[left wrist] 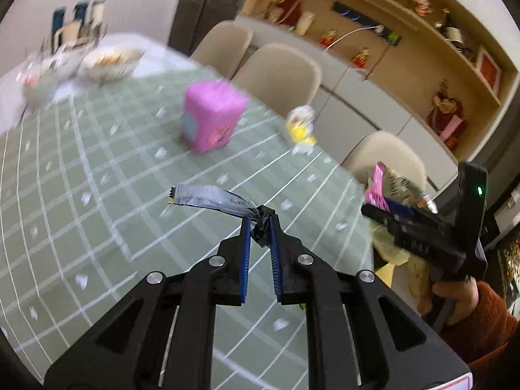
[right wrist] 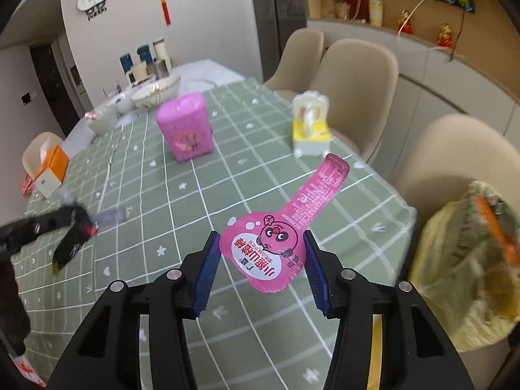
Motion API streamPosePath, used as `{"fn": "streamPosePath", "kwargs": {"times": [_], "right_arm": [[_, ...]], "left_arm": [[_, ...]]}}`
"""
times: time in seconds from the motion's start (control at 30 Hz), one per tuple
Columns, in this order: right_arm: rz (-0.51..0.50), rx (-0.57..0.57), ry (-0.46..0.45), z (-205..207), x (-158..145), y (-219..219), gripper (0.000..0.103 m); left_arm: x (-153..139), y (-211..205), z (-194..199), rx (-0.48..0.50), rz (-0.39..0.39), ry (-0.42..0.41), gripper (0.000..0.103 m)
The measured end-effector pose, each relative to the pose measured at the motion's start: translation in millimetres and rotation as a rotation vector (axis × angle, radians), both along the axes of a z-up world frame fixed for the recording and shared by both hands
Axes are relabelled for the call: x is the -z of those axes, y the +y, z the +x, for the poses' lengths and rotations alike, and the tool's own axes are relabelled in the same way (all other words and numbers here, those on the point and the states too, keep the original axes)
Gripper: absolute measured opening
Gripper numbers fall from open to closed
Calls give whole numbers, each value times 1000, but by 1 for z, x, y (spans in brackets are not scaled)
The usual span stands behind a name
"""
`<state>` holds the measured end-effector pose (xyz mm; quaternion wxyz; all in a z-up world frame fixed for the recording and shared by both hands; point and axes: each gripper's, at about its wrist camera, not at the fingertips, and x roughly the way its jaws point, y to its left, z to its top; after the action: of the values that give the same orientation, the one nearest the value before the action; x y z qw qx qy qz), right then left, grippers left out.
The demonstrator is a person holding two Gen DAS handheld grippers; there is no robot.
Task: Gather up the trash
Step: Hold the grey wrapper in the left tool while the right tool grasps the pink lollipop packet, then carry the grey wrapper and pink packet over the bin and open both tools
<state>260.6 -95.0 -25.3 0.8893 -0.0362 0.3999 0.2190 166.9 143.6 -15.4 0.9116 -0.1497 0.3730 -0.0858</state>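
Note:
My left gripper (left wrist: 260, 224) is shut on one twisted end of a silver foil wrapper (left wrist: 208, 196), which sticks out to the left above the green checked tablecloth (left wrist: 97, 162). In the right wrist view it shows blurred at the left edge (right wrist: 81, 224). My right gripper (right wrist: 261, 253) holds a pink snack wrapper (right wrist: 266, 247) with a cartoon face; both blue pads touch its edges and its long tail points up and right. A yellowish trash bag (right wrist: 464, 260) with rubbish inside hangs past the table's right edge, close to the right gripper (left wrist: 383, 208).
A pink box (right wrist: 187, 126) and a yellow-and-white carton (right wrist: 310, 123) stand mid-table. Bowls (right wrist: 156, 92) and cups crowd the far end. An orange tissue box (right wrist: 48, 169) sits at the left. Beige chairs (right wrist: 357, 78) line the right side.

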Motion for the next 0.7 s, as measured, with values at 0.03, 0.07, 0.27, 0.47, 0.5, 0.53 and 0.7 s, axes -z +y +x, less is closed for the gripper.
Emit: {"fn": "streamPosePath", "kwargs": {"times": [0.03, 0.07, 0.27, 0.47, 0.5, 0.53, 0.7], "right_arm": [[-1, 14, -22, -6, -12, -11, 48], [1, 25, -36, -9, -20, -20, 48], [-3, 114, -153, -29, -73, -83, 48], [-27, 220, -258, -44, -112, -152, 48], [-33, 238, -271, -47, -116, -162, 48], [-40, 261, -284, -49, -120, -177, 48], [-47, 360, -318, -55, -128, -237, 48]], "left_arm": [[-10, -9, 3, 16, 6, -24, 11], [-17, -15, 6, 26, 12, -40, 11], [-67, -74, 23, 125, 20, -166, 11], [-98, -132, 48, 222, -23, -230, 11], [-101, -143, 52, 242, -32, -238, 11], [-105, -157, 58, 267, -43, -244, 11], [-107, -217, 88, 369, -92, -231, 11]]}}
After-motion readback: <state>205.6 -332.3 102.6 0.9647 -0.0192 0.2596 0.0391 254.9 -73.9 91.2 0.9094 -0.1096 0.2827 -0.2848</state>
